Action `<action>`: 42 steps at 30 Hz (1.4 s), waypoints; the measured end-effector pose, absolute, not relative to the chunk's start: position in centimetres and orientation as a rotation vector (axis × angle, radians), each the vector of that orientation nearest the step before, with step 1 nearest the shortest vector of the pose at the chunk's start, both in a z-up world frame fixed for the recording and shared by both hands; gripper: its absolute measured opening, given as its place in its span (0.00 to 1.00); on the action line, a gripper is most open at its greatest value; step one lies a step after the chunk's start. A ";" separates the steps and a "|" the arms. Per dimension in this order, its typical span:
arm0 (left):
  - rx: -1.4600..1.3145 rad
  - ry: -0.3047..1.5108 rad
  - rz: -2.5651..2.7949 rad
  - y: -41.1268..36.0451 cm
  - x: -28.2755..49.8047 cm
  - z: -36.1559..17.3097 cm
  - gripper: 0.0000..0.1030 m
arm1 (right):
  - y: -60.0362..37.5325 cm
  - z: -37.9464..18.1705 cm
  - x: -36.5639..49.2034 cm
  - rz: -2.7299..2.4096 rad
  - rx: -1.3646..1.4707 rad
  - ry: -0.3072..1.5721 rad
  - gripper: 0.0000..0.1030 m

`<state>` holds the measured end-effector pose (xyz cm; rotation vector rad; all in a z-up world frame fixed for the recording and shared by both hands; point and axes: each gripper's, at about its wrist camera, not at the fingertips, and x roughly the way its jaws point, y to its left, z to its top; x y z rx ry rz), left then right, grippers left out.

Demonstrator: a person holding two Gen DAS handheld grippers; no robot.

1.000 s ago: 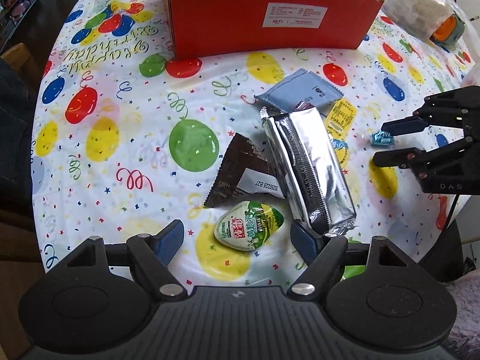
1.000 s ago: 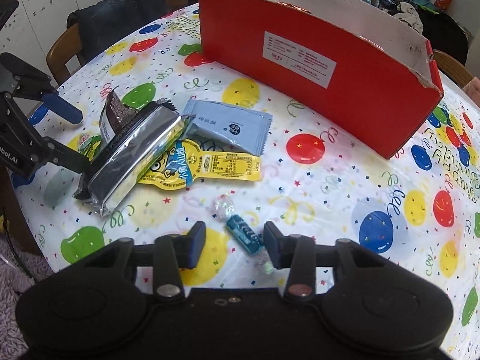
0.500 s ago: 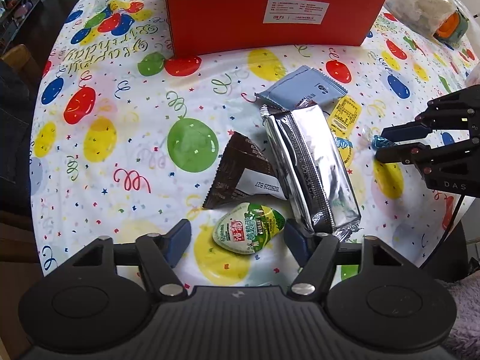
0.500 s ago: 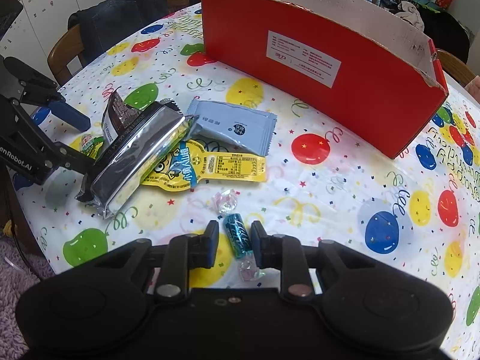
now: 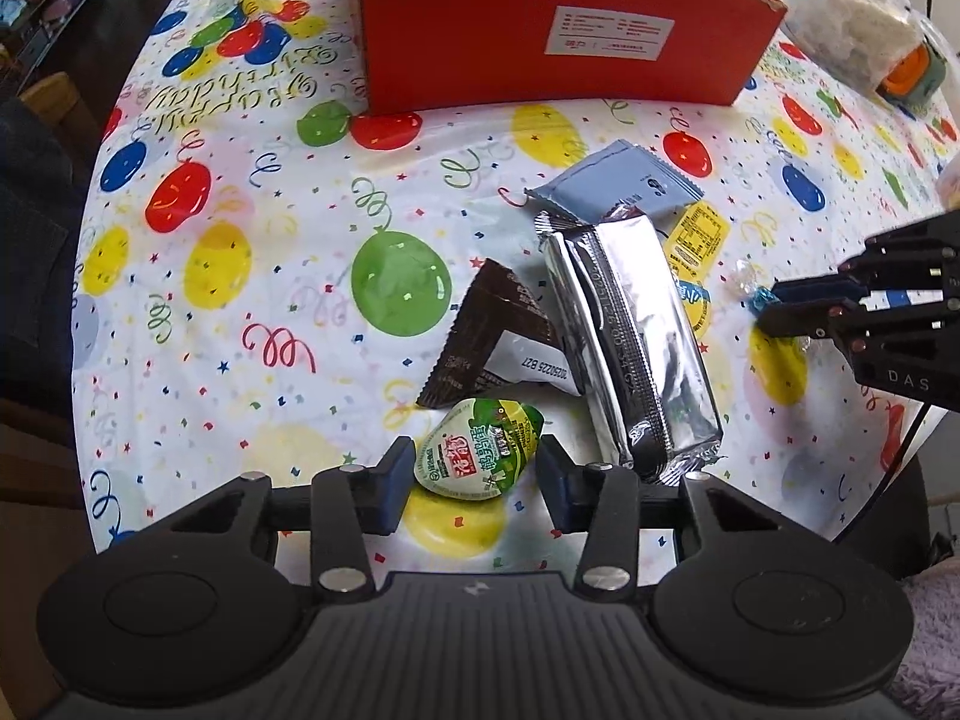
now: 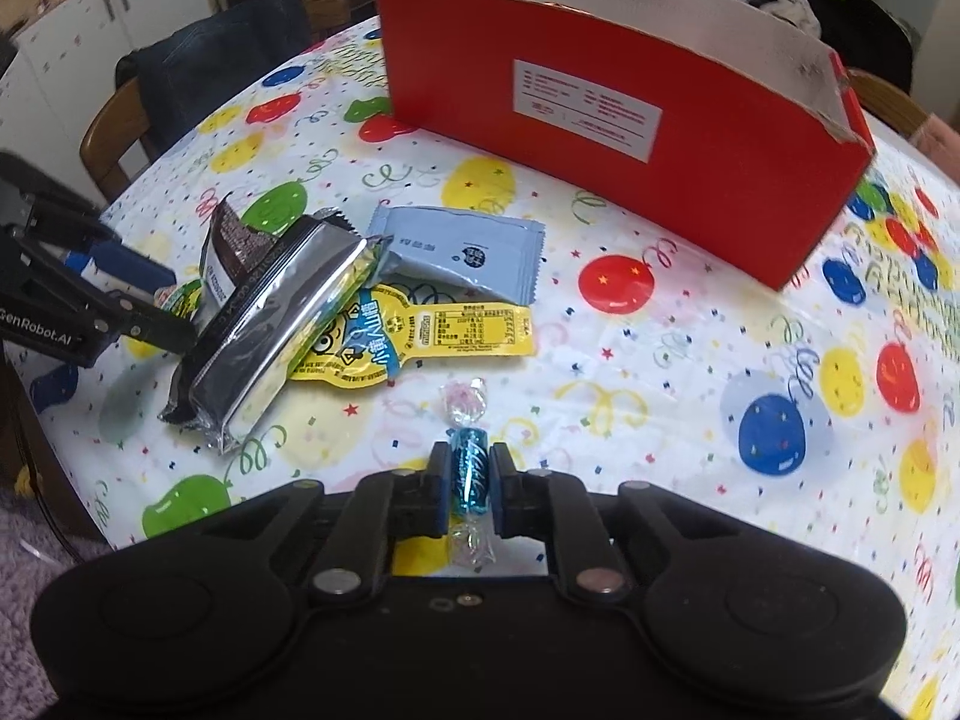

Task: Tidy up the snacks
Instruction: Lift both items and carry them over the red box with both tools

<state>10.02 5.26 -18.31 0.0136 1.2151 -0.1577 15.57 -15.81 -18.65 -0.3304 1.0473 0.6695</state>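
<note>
My right gripper (image 6: pixel 469 465) is shut on a blue wrapped candy (image 6: pixel 470 468); both also show in the left wrist view, gripper (image 5: pixel 780 306) and candy (image 5: pixel 761 299). My left gripper (image 5: pixel 477 465) is open around a green jelly cup (image 5: pixel 480 449), its fingers close on both sides. A silver foil pack (image 5: pixel 630 336), a brown wrapper (image 5: pixel 486 336), a grey-blue sachet (image 6: pixel 462 252) and a yellow pouch (image 6: pixel 420 336) lie in a pile. A clear pink candy (image 6: pixel 462 399) lies just ahead of the right gripper. The open red box (image 6: pixel 624 126) stands behind.
The round table has a balloon-print cloth (image 5: pixel 252 252). A plastic bag with an orange and teal object (image 5: pixel 864 42) lies at the far right. Chairs (image 6: pixel 120 132) stand around the table, one draped with a dark jacket.
My right gripper closed on the blue candy. My left gripper moved forward and narrowed around the green jelly cup.
</note>
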 end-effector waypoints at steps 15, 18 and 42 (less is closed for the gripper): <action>-0.080 1.137 -0.099 7.6 9.1 -15.3 0.41 | -17.5 -14.9 15.7 0.616 -0.118 1.003 0.11; -0.087 1.108 -0.092 7.8 9.3 -14.1 0.41 | -17.7 -13.6 16.0 0.610 -0.086 0.975 0.11; -0.065 0.919 -0.081 5.3 20.1 -4.9 0.42 | -18.5 -6.0 25.8 0.554 0.009 0.792 0.11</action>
